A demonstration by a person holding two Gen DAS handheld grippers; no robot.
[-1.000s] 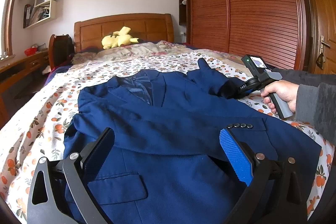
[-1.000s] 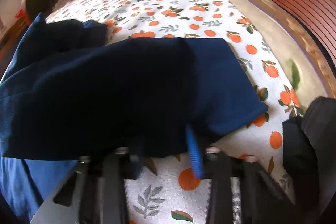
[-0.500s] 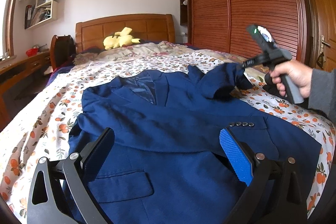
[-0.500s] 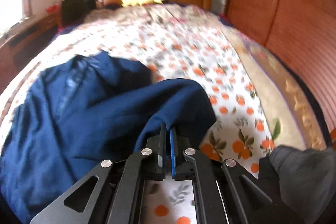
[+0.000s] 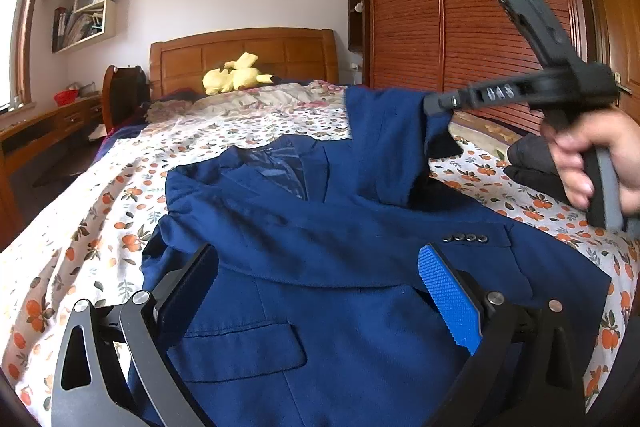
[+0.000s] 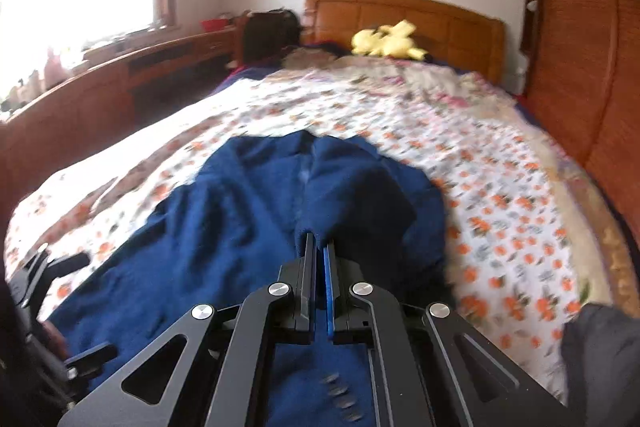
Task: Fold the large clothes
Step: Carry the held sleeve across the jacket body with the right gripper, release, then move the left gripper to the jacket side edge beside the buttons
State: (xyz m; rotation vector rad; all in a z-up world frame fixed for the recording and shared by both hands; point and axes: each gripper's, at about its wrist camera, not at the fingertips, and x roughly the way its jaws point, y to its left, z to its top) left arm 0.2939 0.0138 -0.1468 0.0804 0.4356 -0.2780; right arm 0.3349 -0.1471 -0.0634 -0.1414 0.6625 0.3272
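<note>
A navy blue suit jacket lies face up on the bed, one sleeve folded across its front with cuff buttons showing. My left gripper is open and empty, hovering over the jacket's lower front. My right gripper is shut on the jacket's other sleeve and holds it up in the air above the jacket's right side. In the left wrist view the right gripper pinches the raised sleeve at its end.
The bed has an orange-print sheet and a wooden headboard with a yellow plush toy. A wooden wardrobe runs along the right. A desk stands at the left. A dark garment lies at the right edge.
My right gripper has closed on the sleeve end and lifted it off the bed, up and over toward the jacket. My left gripper has stayed open over the lower front.
</note>
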